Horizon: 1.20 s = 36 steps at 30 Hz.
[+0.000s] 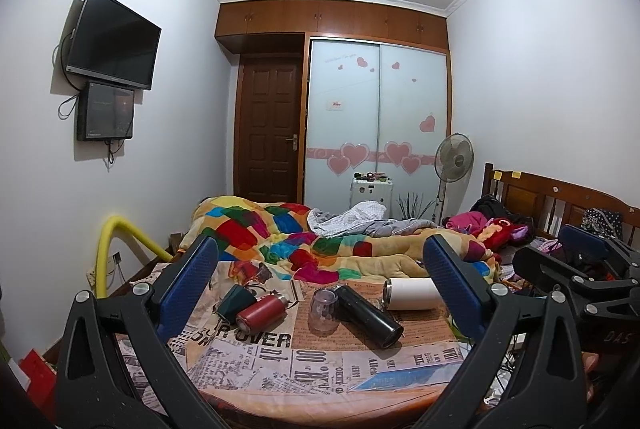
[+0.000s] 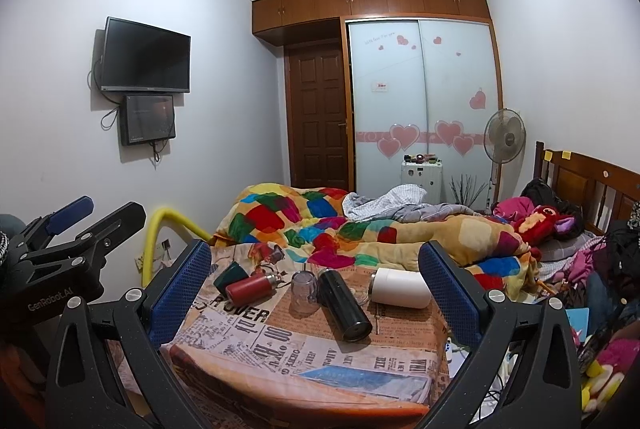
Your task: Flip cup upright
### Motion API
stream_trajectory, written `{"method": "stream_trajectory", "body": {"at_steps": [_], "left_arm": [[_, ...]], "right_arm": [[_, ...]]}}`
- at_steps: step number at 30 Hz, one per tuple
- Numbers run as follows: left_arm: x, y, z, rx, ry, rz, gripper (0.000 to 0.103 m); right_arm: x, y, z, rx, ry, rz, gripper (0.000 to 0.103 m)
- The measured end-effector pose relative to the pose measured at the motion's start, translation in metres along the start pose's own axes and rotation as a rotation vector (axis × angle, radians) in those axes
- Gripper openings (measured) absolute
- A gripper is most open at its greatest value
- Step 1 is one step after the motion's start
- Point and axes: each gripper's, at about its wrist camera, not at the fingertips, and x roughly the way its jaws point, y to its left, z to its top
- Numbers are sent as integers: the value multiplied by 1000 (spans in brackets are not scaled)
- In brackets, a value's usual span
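- Beside the black flask [image 1: 368, 315], the clear cup [image 1: 322, 310] stands mouth-down on the tabletop [image 1: 280, 361], untouched
- Left tool [image 1: 320, 283] and right tool [image 2: 316, 279] hang back, jaws apart, empty; the whole flip remains

three flasks [image 1: 368, 315], one clear cup [image 1: 323, 310], one green cup [image 1: 236, 303].

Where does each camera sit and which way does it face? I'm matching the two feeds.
Left wrist: on the left tongs, looking over the newspaper-print table toward the wardrobe; its own open fingers frame the view, right tongs at the right edge.
Right wrist: on the right tongs, same heading; left tongs at the left edge.
Shared: the black flask lying on the table.
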Motion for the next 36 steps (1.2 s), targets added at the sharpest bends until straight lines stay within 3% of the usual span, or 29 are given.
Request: {"method": "stream_trajectory", "body": {"at_steps": [36], "left_arm": [[-1, -5, -1, 3, -3, 0, 103]], "right_arm": [[2, -8, -3, -1, 2, -3, 103]]}}
